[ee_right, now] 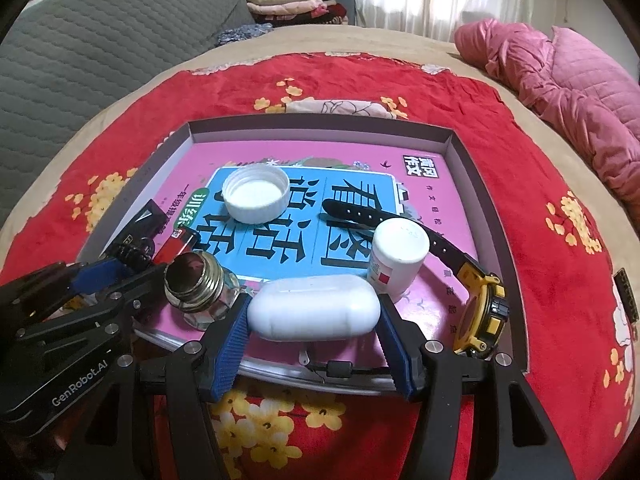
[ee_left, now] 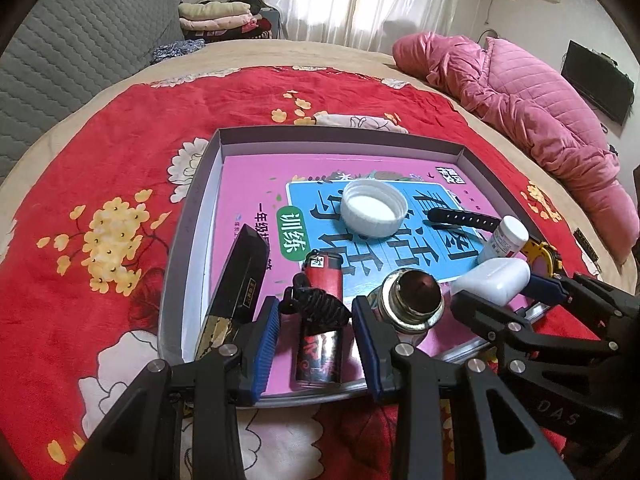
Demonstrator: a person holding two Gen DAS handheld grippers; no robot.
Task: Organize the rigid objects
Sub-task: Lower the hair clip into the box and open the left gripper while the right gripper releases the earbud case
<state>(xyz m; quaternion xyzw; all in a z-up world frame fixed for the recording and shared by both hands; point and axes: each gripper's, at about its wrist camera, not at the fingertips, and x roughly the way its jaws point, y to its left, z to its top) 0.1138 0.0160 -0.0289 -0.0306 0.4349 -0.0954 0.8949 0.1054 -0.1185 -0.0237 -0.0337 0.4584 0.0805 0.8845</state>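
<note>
Right gripper (ee_right: pixel 314 330) pinching white case (ee_right: pixel 314 312), left gripper (ee_left: pixel 314 332) apparently clamping black clip (ee_left: pixel 316 306); lifting carelessly could topple the adjacent glass jar (ee_right: pixel 200 284)

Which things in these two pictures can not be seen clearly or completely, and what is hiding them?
- Black braided clip, left wrist view: whether the left gripper presses it cannot be told.
- Red lighter, right wrist view: mostly behind the glass jar and the left gripper.
- Yellow wristwatch, left wrist view: largely hidden by the white oval case.
- Label on the white pill bottle: too small to read.
</note>
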